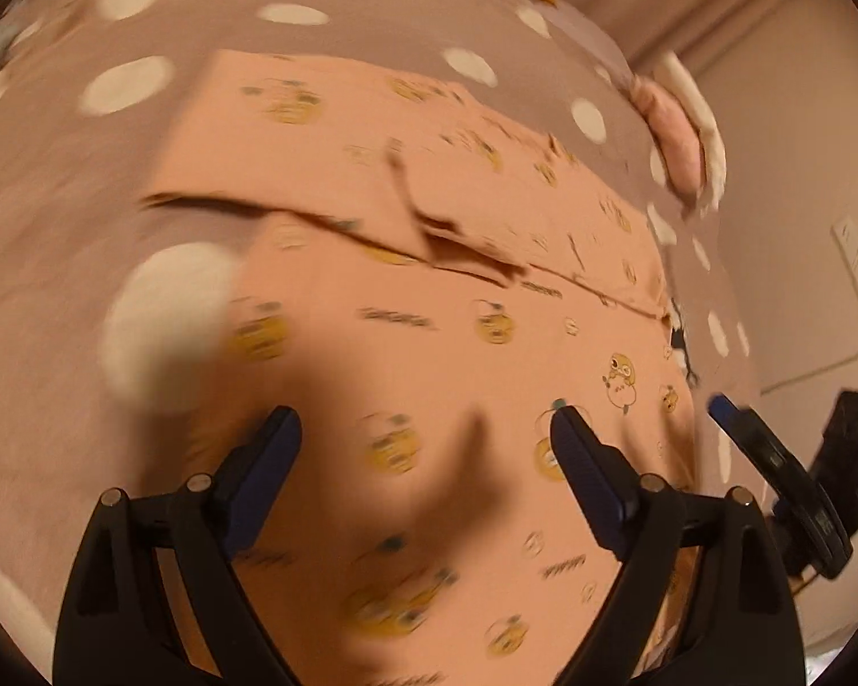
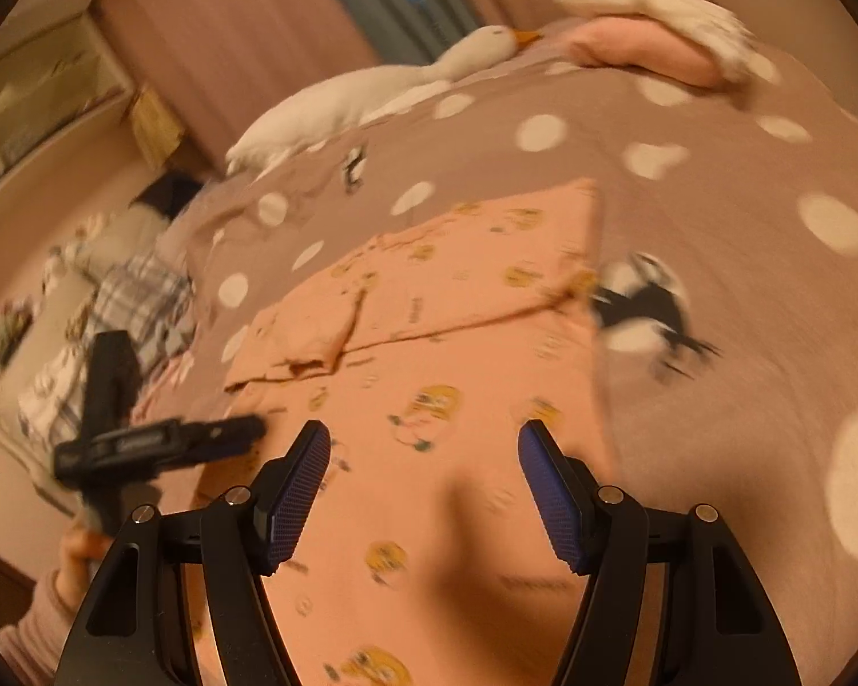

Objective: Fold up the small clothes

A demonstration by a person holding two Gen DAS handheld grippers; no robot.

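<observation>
Left wrist view: the left tool (image 1: 423, 420) tilts down, spread wide and empty, over the peach garment (image 1: 429, 297) lying mid-frame on the bed (image 1: 57, 240); right tool (image 2: 423, 437) likewise released. Print lettering blurred.

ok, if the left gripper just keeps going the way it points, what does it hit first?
Most likely the peach printed garment spread on the dotted bedcover. The left gripper is open, nothing between its fingers. Depth is unclear through blur.
</observation>
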